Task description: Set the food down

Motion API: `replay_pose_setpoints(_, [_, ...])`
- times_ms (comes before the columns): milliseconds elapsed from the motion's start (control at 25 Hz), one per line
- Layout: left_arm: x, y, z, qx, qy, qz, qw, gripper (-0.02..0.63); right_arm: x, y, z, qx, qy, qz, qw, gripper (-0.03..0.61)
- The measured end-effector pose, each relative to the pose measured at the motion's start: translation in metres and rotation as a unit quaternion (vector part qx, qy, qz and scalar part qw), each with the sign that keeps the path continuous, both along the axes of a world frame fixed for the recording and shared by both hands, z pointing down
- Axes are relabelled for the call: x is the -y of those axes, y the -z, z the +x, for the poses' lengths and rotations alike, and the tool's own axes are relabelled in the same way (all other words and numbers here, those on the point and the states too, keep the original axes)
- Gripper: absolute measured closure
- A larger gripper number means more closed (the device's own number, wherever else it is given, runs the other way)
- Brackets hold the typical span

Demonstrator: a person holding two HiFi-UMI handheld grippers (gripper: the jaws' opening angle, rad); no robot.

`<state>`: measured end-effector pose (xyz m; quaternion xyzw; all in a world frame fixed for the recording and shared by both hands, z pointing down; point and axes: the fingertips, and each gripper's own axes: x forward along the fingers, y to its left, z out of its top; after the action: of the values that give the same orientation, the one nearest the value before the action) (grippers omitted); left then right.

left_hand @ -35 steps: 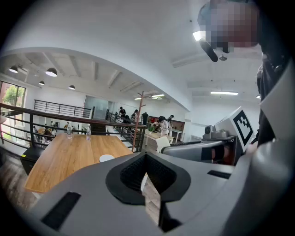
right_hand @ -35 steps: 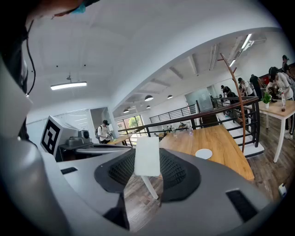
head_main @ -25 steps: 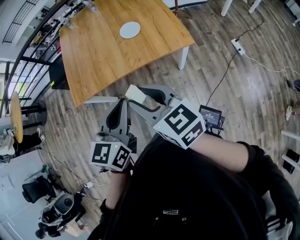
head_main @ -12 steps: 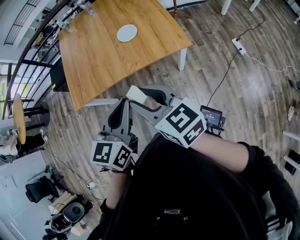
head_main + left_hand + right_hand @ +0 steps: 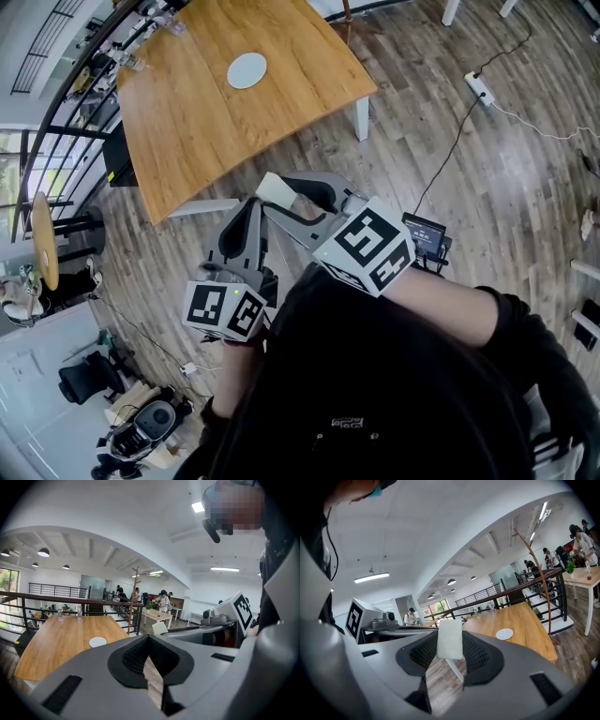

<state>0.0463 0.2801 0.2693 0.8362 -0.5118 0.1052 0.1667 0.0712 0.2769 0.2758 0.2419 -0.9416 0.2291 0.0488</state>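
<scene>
Change since earlier: the wooden table (image 5: 187, 122) is sliding a little toward the left in the head view, and both grippers are keeping almost the same place in front of the body.
Table: it is standing well ahead of the person, with wooden floor between.
Plate: a white plate (image 5: 247, 70) is lying on the table with nothing on it.
Left gripper: the left gripper (image 5: 148, 640) is pointing forward with its fingers pressed together and nothing between them.
Food: the food (image 5: 275, 188), a pale flat slab on a thin stick, is hanging in the air over the floor, well apart from the table.
Right gripper: the right gripper (image 5: 451, 656) is pinching the slab between its two pads.
Progress: the food is being carried only; nothing is set down yet.
Left to do: I judge that the person is still needing to reach the table, lower the food, probably onto the plate, and release it.
</scene>
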Motion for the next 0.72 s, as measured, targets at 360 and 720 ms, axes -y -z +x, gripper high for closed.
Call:
replay_pose_setpoints(360, [0.011, 0.0, 0.006, -0.008, -0.013, 0.004, 0.9999, 0.614, 0.01, 0.0, 0.007, -0.006, -0.013, 0.006, 1.0, 0.407])
replay_pose_setpoints(720, [0.044, 0.002, -0.012, -0.026, -0.031, 0.019, 0.999, 0.614, 0.042, 0.003, -0.011, -0.022, -0.035, 0.022, 0.999, 0.407])
